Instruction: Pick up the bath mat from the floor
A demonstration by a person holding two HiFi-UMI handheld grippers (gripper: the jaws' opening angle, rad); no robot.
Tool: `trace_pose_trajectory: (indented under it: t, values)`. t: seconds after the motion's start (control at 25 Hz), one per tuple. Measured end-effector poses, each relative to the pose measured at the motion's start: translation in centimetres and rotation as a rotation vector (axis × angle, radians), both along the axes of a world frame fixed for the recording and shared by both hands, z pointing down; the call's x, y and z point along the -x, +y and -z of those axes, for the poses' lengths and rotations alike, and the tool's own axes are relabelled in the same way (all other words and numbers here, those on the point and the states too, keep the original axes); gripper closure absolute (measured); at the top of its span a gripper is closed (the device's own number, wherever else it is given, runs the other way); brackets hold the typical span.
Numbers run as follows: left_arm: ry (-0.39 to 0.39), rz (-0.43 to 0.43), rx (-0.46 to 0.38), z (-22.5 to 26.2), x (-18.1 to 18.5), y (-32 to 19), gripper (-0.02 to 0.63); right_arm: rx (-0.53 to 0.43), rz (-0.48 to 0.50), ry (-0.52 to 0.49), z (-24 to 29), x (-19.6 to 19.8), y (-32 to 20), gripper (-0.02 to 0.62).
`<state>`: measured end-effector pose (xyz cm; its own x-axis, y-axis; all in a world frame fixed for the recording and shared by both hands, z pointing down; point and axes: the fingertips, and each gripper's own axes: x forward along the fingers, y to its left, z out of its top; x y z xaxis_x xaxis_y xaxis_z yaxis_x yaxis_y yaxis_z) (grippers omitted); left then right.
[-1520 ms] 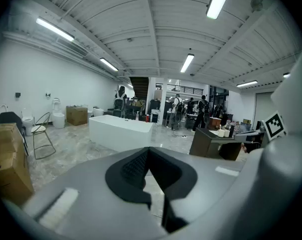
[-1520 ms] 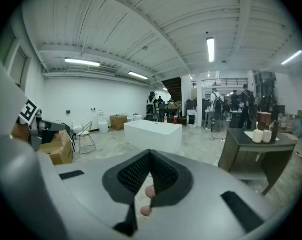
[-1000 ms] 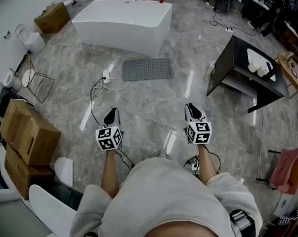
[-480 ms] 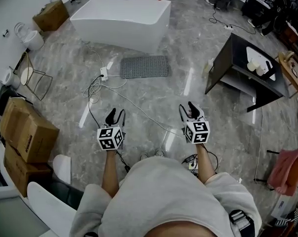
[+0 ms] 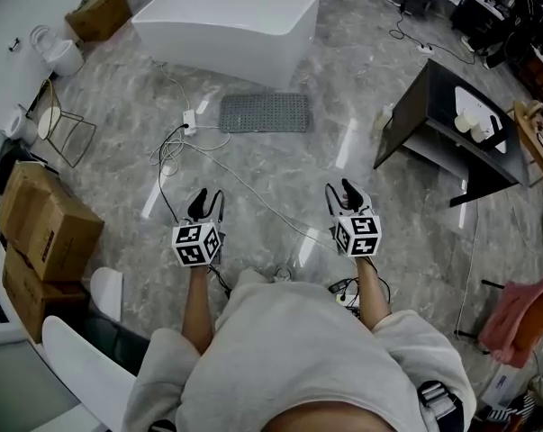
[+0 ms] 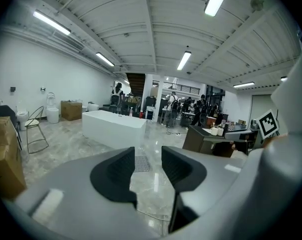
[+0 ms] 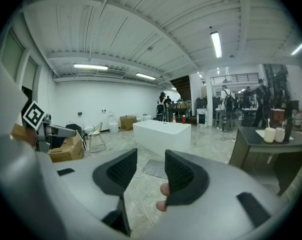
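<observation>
Grey dotted bath mat (image 5: 264,113); white tub (image 5: 224,25)

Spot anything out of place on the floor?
A loose white cable tangles beside the power strip and trails across the floor near the bath mat, a possible snag risk on the approach. The mat itself lies flat in front of the bathtub.

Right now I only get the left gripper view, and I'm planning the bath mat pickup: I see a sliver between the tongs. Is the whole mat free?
Observer: Yes. In the head view the bath mat lies flat before the bathtub, nothing on it.
Operator: Anything beside it?
Observer: A white power strip lies left of it, its cable trailing over the floor toward you.
Operator: And the right gripper?
Observer: The right gripper has tongs that have just opened; nothing is between them.
</observation>
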<state>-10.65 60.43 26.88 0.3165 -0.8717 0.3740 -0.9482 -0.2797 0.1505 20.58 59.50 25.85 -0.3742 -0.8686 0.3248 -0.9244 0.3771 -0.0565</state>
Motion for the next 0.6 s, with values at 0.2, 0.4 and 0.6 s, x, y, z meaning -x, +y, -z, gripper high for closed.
trace_pose_trajectory:
  t: [0.2, 0.4, 0.6]
  values:
    - [0.002, 0.014, 0.007, -0.4, 0.0, -1.3, 0.44, 0.007, 0.003, 0.004, -0.4, -0.3, -1.5, 0.436]
    - [0.004, 0.007, 0.012, -0.7, 0.0, -3.7, 0.442, 0.003, -0.009, 0.004, -0.6, -0.3, -4.2, 0.436]
    - [0.013, 0.0, 0.015, -1.3, 0.2, -7.1, 0.445, 0.016, -0.01, 0.016, -1.4, 0.2, -7.0, 0.436]
